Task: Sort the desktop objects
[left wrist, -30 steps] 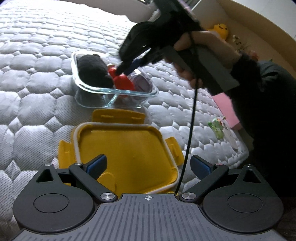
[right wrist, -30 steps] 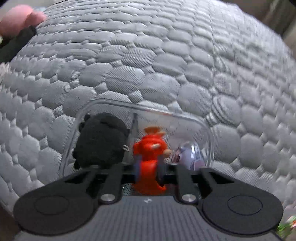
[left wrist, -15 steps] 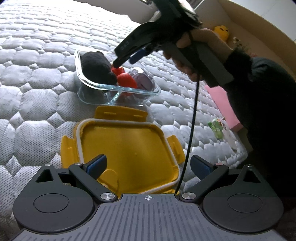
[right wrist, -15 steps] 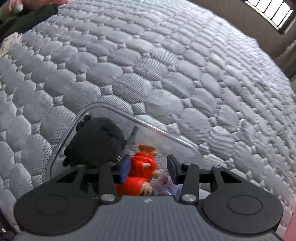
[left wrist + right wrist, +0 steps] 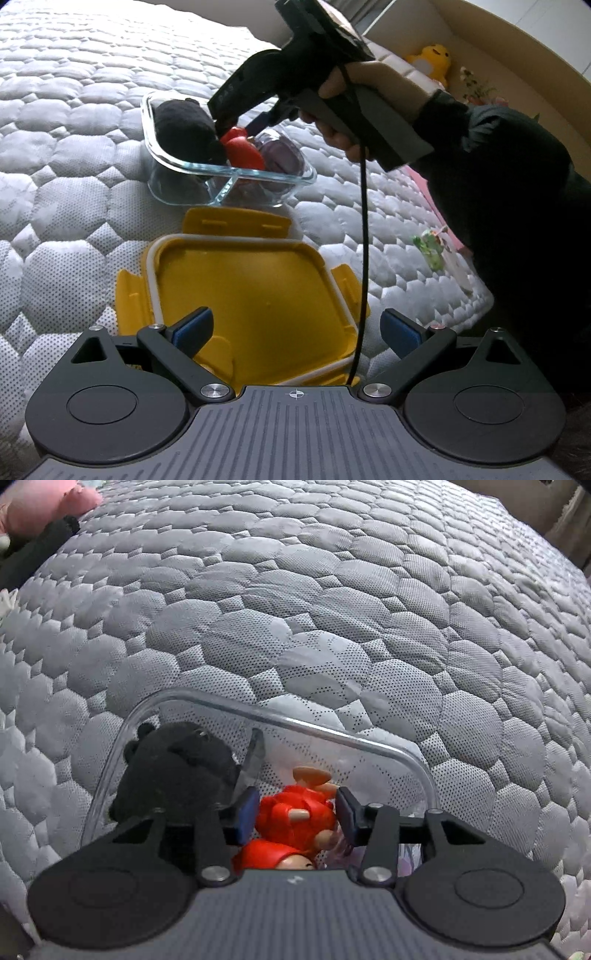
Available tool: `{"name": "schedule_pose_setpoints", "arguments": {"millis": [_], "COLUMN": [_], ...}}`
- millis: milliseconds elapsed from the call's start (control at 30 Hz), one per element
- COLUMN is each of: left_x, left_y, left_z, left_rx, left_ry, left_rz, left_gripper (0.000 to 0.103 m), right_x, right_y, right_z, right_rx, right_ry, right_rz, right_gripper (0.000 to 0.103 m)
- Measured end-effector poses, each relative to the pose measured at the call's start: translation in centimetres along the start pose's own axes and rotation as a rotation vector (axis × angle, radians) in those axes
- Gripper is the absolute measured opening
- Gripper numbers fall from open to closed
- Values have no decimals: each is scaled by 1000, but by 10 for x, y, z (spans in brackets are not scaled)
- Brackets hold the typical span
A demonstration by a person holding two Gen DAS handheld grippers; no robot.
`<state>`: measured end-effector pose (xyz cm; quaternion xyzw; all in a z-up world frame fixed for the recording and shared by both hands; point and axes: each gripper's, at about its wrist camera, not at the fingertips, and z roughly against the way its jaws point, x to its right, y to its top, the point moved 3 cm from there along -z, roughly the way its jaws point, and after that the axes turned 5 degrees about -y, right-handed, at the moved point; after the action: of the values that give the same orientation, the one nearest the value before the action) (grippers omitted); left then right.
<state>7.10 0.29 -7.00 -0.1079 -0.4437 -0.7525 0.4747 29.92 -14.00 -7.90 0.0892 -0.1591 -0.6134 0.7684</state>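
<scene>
Glass container (image 5: 258,173) with three toys, one yellow lid (image 5: 255,295); left jaws spread, empty; right jaws closing round red figure (image 5: 295,812)

glass container (image 5: 258,173): 1 | yellow lid (image 5: 251,291): 1 | black plush (image 5: 184,129): 1 | red figure (image 5: 295,812): 1

Grey quilted mattress (image 5: 332,627), yellow plush toy (image 5: 430,59), pink cushion (image 5: 44,509)

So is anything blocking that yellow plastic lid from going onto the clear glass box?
Yes. The right gripper hangs over the glass box, jaws closing around the red toy figure inside. The yellow lid lies flat in front of the box.
</scene>
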Motion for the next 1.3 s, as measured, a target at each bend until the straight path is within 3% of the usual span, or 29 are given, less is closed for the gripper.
{"name": "schedule_pose_setpoints", "arguments": {"millis": [167,367,567,733,800,933,1033,1167,1233,1300], "left_x": [-1,0,1,3,3,-1,-4,-3,-1,0], "left_y": [-1,-1,-1,-2,-3,-2,-2,-1,-2,-3], "left_z": [-3,-4,-7,-11,-11,-9,-9,-12,-14,-15], "left_rx": [-9,-10,-18,-28,-30,-25,-24,-32,-40,-40], "left_ry": [0,3,10,11,13,16,14,0,0,2], "left_rz": [8,4,6,5,3,16,27,26,17,14], "left_gripper": [100,100,100,100,100,100,100,100,100,100], "right_x": [-9,-13,-4,-27,-33,-27,-12,12,24,30], "right_y": [1,0,-3,5,8,6,2,-12,-18,-22], "right_z": [28,51,35,40,41,53,59,50,49,57], "right_rx": [75,235,135,118,91,87,68,-23,-18,47], "right_ry": [-89,-151,-137,-276,-242,-91,-60,0,-12,-86], "right_rz": [47,82,33,89,85,-2,-34,-112,-130,-89], "right_gripper": [41,41,41,39,40,41,41,39,38,39]}}
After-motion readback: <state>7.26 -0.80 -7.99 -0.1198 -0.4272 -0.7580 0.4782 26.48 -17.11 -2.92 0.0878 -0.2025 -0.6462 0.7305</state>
